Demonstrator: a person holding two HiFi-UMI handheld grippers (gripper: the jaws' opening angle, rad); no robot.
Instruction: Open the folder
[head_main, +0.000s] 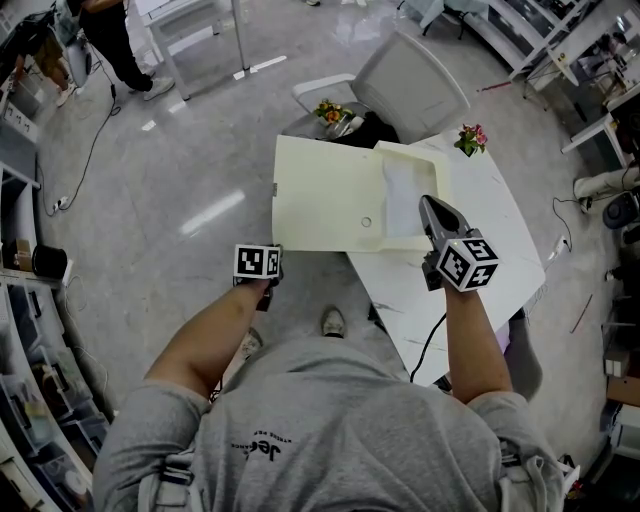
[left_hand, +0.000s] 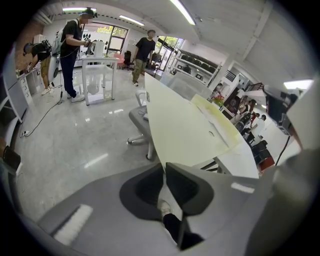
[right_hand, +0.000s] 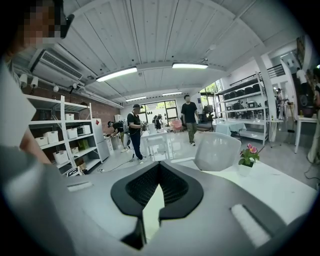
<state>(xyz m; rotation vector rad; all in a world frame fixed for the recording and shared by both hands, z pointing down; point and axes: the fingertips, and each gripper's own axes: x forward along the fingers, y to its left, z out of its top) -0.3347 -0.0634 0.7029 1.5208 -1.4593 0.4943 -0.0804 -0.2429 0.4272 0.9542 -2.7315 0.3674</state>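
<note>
Two grippers pinch the folder (head_main: 395, 165): left gripper (left_hand: 165, 166) shut on the cover's (head_main: 315, 190) corner, right gripper (right_hand: 159, 166) shut on the pocket side. Cover overhangs the tabletop (head_main: 490, 215) edge.

Both grippers out front, both closed.

The left forearm (head_main: 205, 335) reaches forward with its left gripper (left_hand: 164, 164) tipped steeply down, jaws nipped tight on the near corner of the folder (left_hand: 185, 125). The right forearm (head_main: 475, 340) stretches out alongside, bare from the elbow, and its right gripper (right_hand: 159, 162) points only a little below level, jaws pressed together at the tips. The two hands sit well apart.
</note>
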